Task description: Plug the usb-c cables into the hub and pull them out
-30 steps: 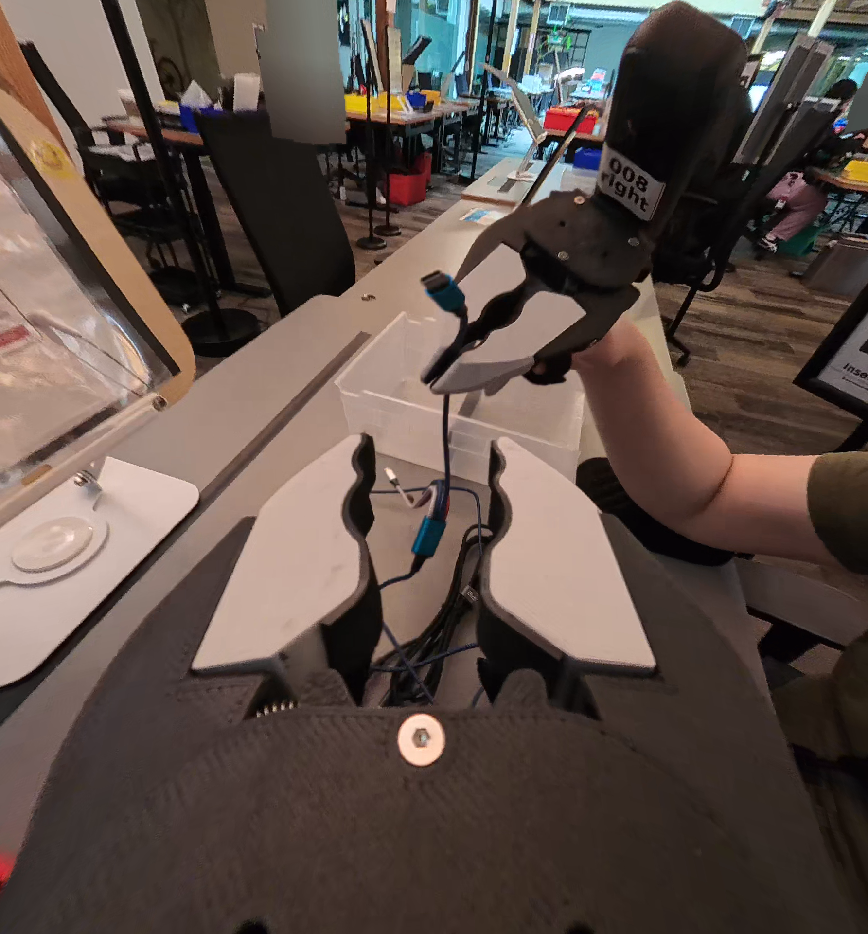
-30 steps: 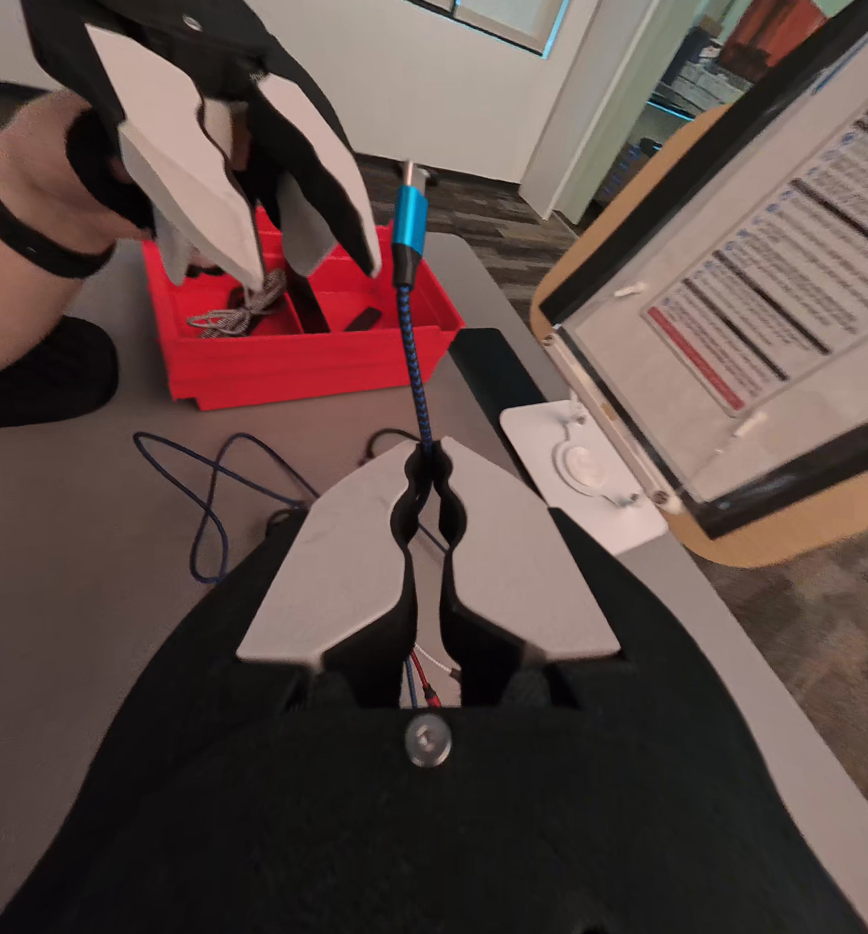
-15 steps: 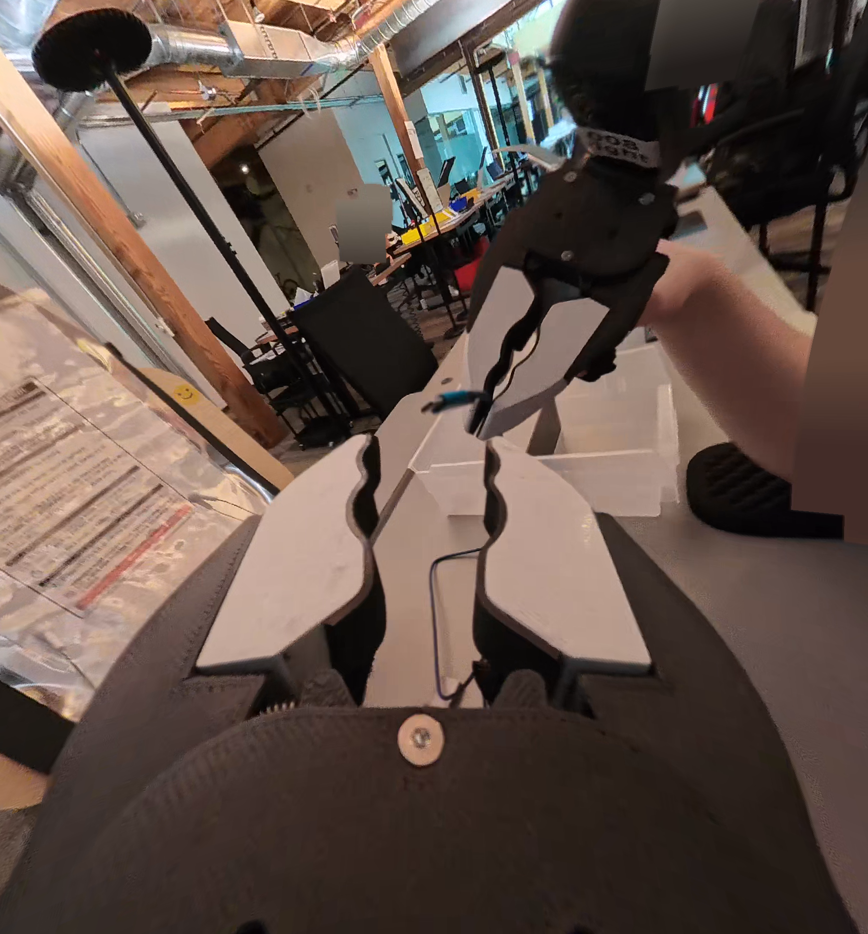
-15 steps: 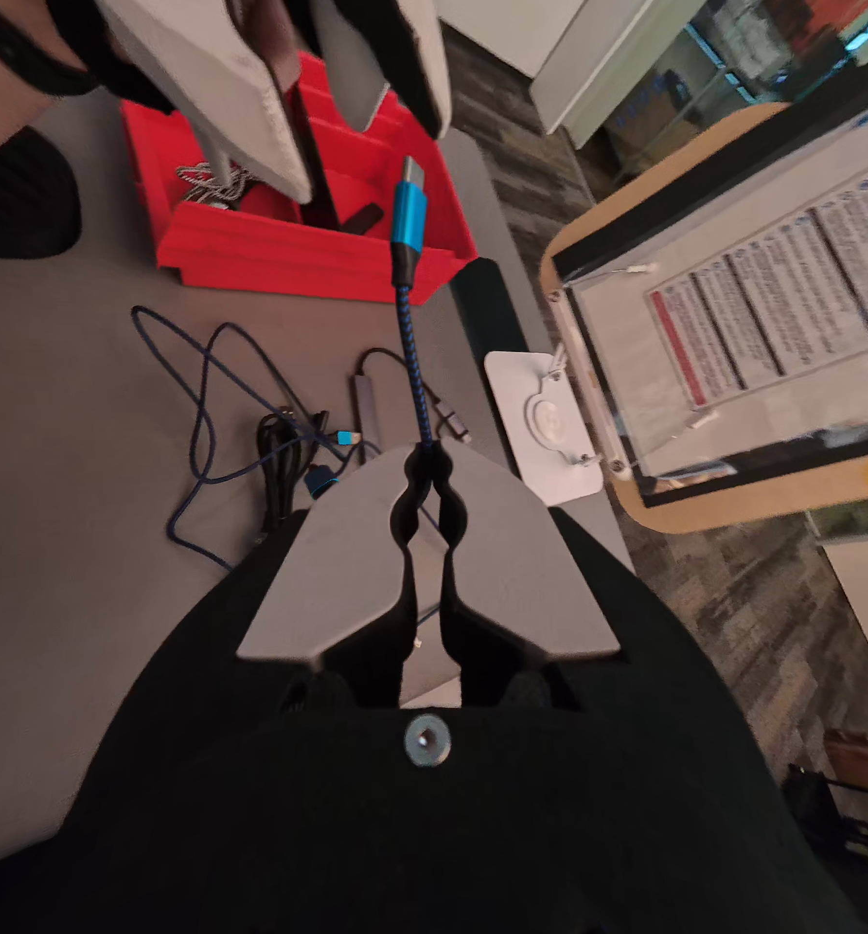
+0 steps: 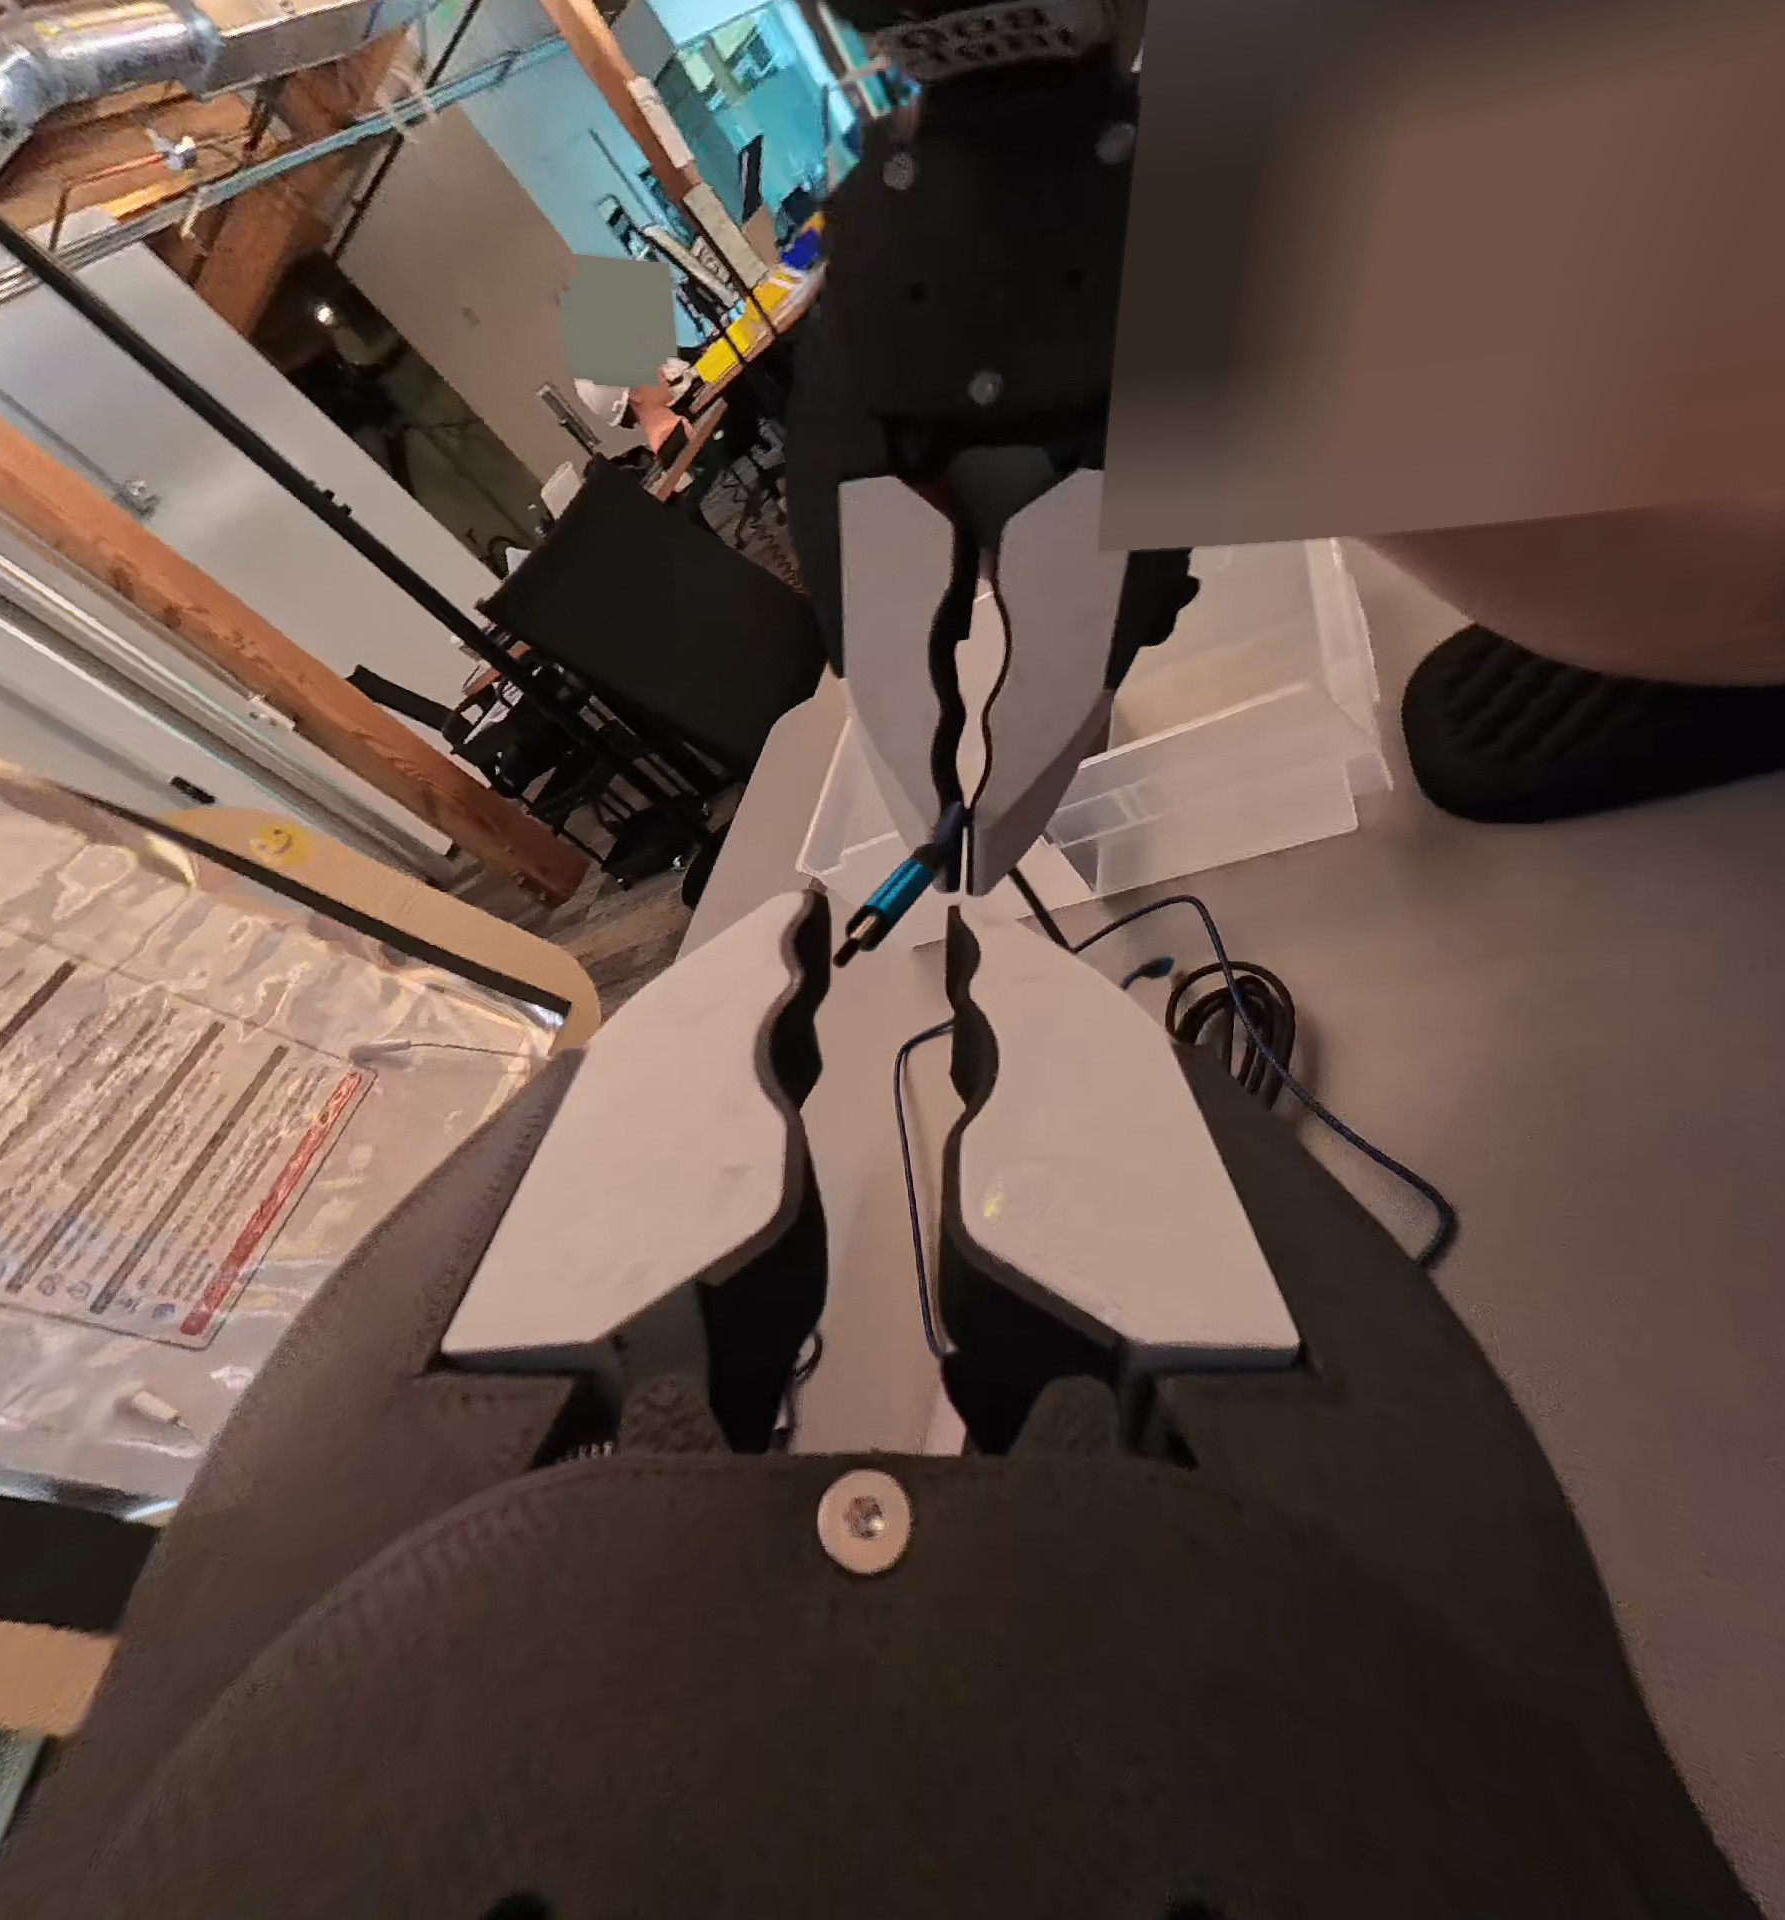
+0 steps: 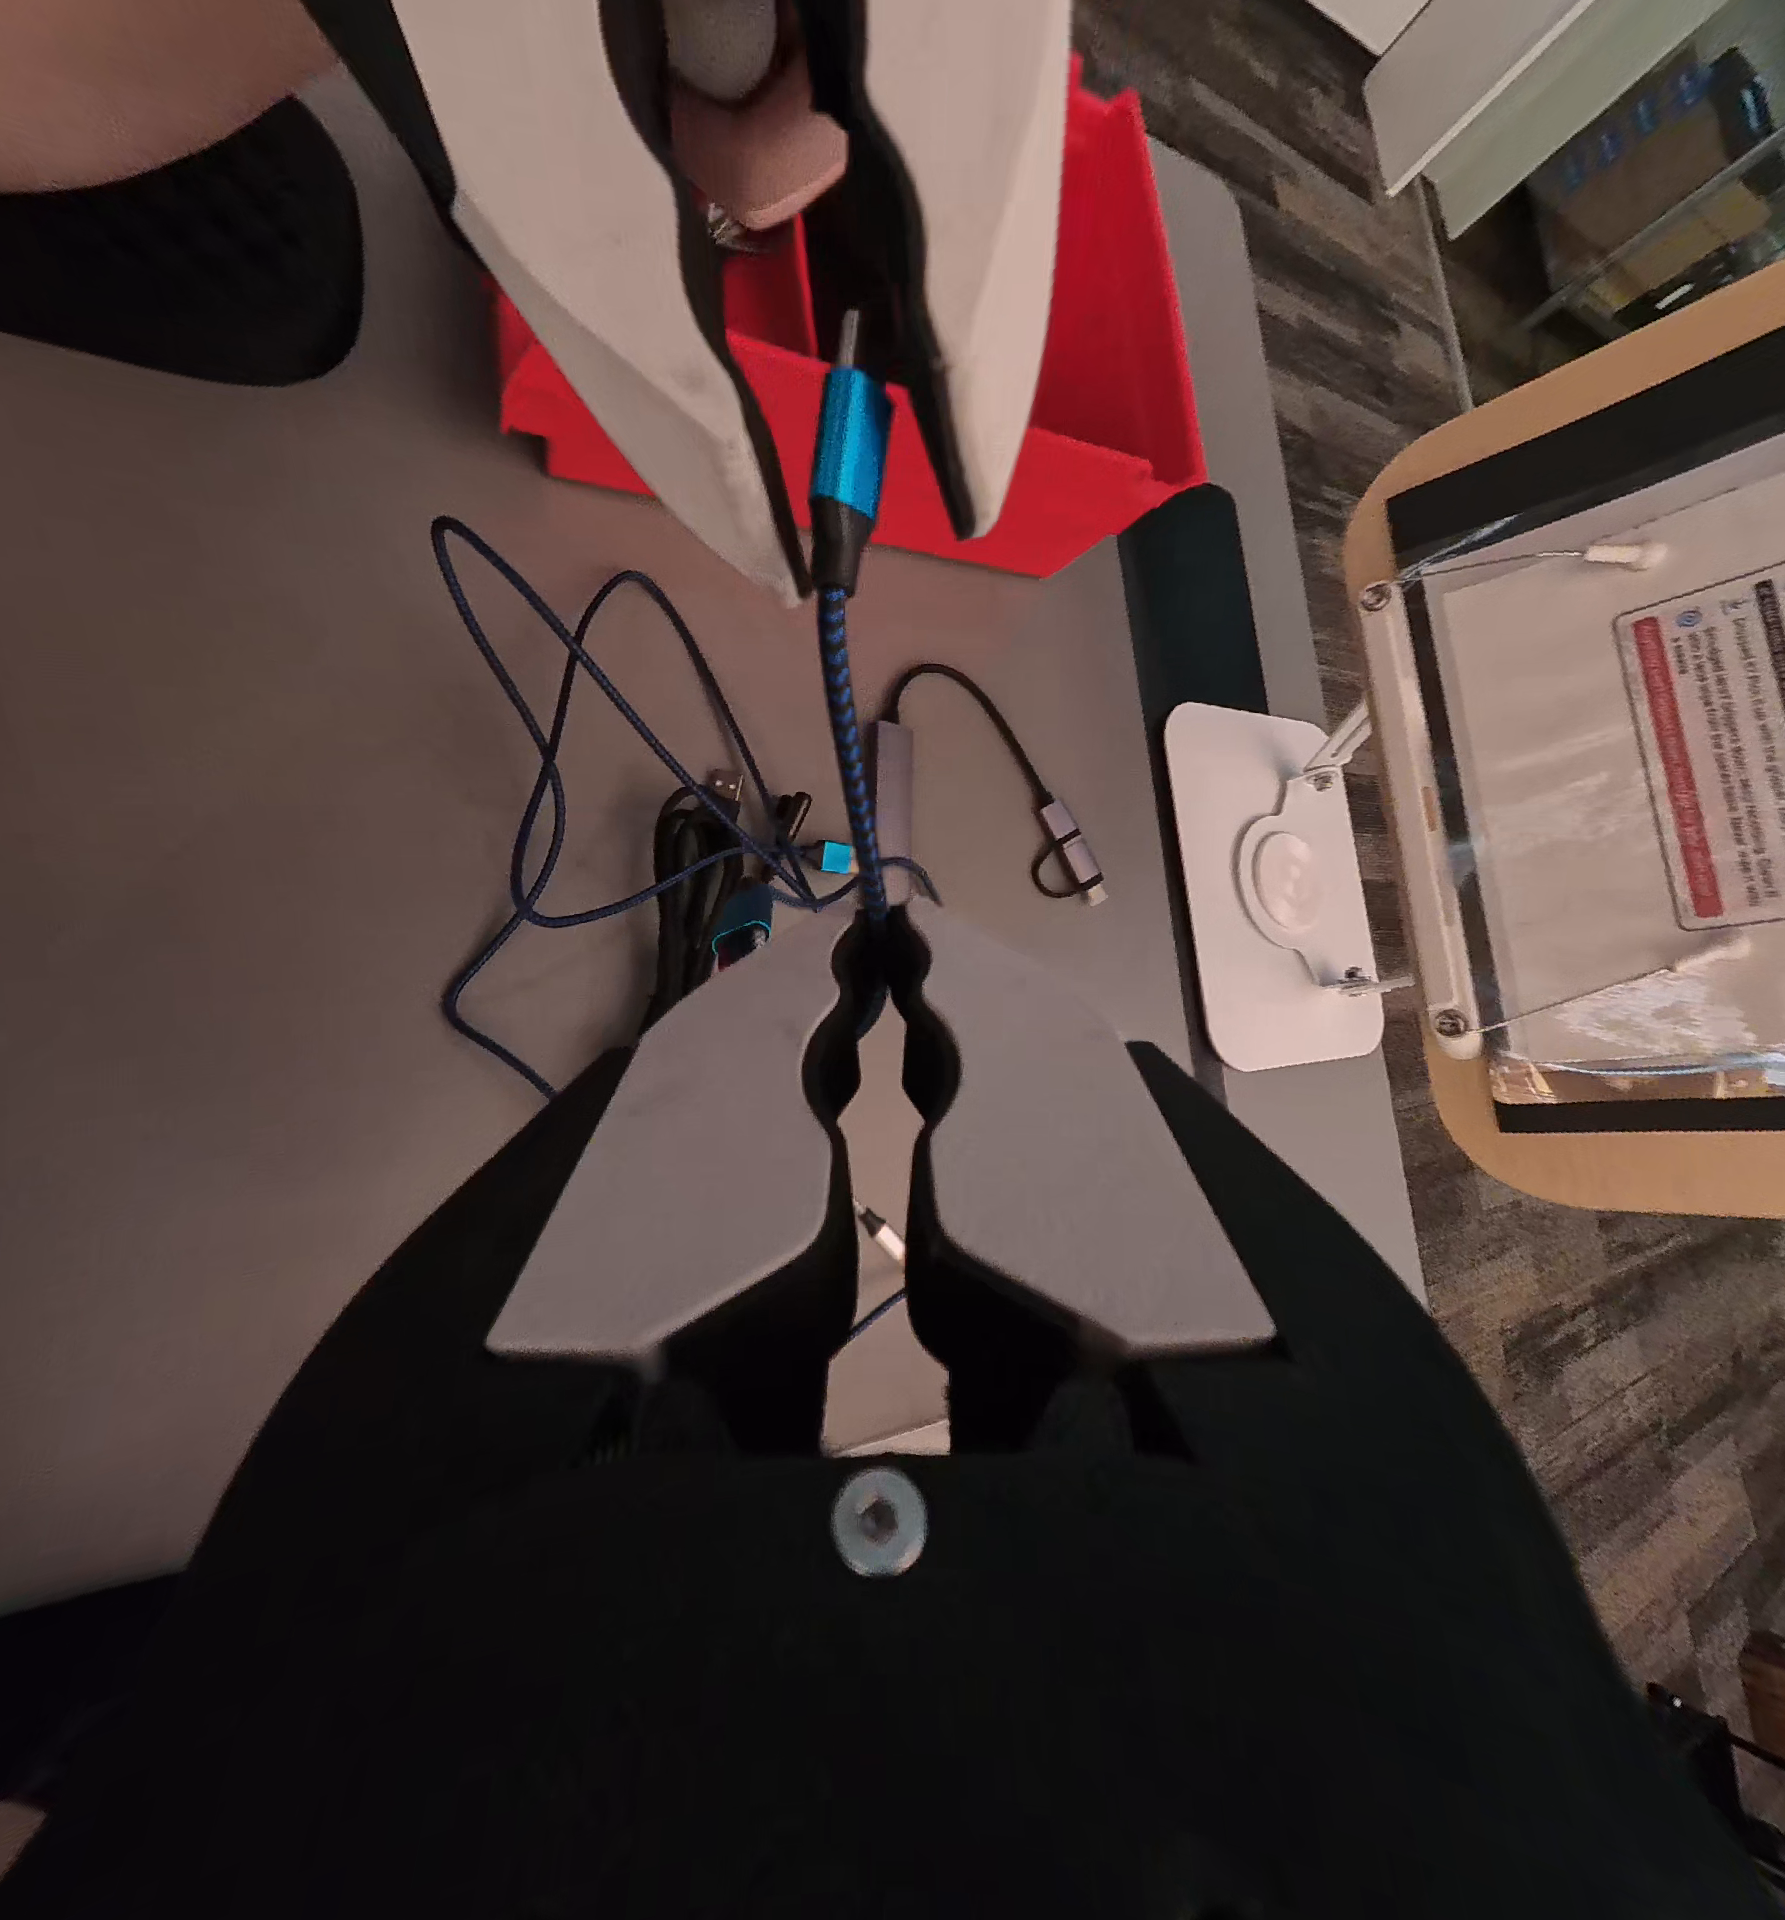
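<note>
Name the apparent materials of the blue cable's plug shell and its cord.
The plug shell looks like anodized metal: bright blue with a smooth satin sheen. The cord appears braided fabric, nylon perhaps, showing a blue-and-black woven crisscross pattern.

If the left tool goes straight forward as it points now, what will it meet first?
Most likely the blue plug of the braided cable, which the shut right tool holds out toward the gap between the open left tool's fingers. Depth is unclear; the plug looks already at the fingertips.
</note>
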Demonstrator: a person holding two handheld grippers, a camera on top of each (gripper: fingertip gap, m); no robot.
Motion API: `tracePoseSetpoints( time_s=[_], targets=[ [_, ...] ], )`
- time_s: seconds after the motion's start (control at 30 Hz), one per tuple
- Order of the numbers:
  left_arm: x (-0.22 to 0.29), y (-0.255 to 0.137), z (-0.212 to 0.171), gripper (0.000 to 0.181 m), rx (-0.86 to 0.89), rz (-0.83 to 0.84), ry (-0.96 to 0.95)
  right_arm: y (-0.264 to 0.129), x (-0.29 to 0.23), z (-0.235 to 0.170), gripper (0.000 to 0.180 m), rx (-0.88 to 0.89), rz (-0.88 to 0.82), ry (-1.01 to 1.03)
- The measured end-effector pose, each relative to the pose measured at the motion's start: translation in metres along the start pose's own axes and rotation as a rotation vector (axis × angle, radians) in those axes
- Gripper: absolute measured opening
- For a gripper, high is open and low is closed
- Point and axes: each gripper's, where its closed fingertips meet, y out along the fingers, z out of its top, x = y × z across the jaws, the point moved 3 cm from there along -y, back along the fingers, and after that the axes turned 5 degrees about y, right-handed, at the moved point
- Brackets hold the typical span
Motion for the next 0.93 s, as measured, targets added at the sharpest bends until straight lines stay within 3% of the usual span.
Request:
tracePoseSetpoints(
  time_s=[0.23,0.43,0.6,0.8,0.87,0.93],
  targets=[
    [0.012,0.002,-0.002,0.009,-0.009,-0.092,0.000,0.005,-0.005,-0.007,0.003,-0.017,0.070,0.006],
    [0.008,0.003,0.007,0.006,0.029,-0.164,-0.191,0.010,-0.006,-0.004,0.004,0.046,0.115,-0.005],
    [0.000,-0.001,0.009,0.006,0.029,-0.196,-0.355,-0.001,-0.012,0.005,0.025,0.219,0.140,-0.138],
    [-0.007,-0.015,0.022,0.006,0.102,-0.305,-0.578,-0.047,0.017,0.042,0.042,0.780,-0.099,-0.175],
    [-0.008,-0.021,0.027,0.006,0.135,-0.357,-0.651,-0.048,0.030,0.041,0.041,0.841,-0.290,-0.233],
    [-0.010,-0.027,0.034,0.006,0.184,-0.397,-0.717,-0.036,0.040,0.039,0.041,0.790,-0.488,-0.315]
  ],
)
